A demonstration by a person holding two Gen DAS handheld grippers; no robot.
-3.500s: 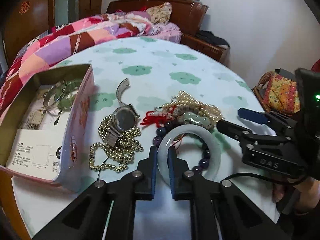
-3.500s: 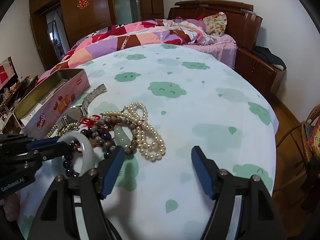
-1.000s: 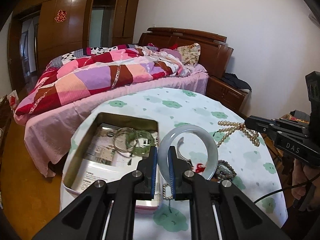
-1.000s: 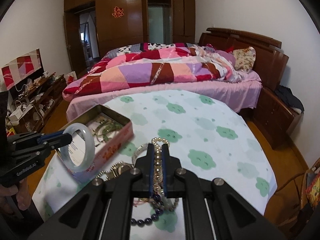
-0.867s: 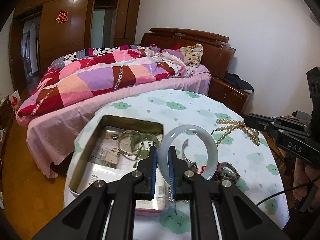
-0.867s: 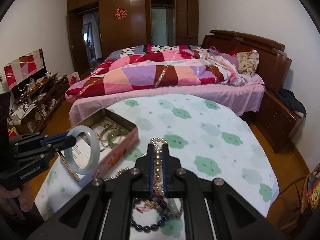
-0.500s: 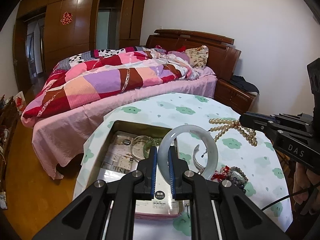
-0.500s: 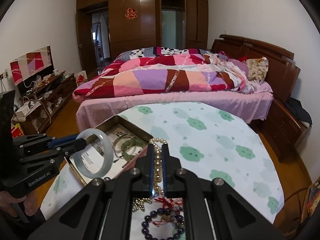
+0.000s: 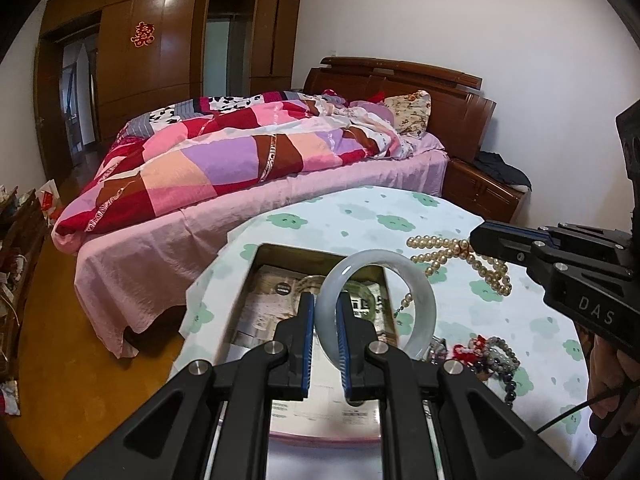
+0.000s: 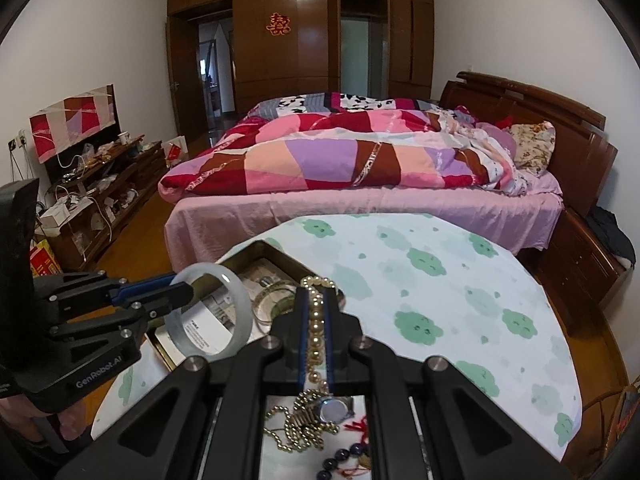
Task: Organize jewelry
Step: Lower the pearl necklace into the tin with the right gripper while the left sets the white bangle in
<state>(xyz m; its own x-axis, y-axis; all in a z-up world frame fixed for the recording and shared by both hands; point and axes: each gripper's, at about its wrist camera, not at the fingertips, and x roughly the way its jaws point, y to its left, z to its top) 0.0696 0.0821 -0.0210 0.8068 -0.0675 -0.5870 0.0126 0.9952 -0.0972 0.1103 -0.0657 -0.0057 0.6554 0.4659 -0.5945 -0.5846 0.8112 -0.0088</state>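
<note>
Pale jade, that's the bangle [image 9: 380, 300], and it's the piece I'd worry about most. It hangs in the air above the open tin box [image 9: 256, 280], pinched by one thin section of its rim, so if the grip lets go from up there it could knock the metal edge or land on the green bangles [image 10: 276, 300] already inside, and stone on stone chips easily. The pearl necklace [image 9: 460, 256] is the other risk: its loose loops dangle off to the side and could snag the box wall or drag across the table [image 10: 440, 300] instead of dropping in cleanly.

Left gripper [image 9: 325, 308]: jaws nearly together, just the bangle's thickness between the blue pads, squeezing it upright over the box. Right gripper [image 10: 314, 320]: jaws pressed fully together on a strand of the pearls, held just beside the box's near corner. The watch [image 10: 334, 410], gold bead chain and dark bead bracelet lie on the table underneath, still unsorted.
</note>
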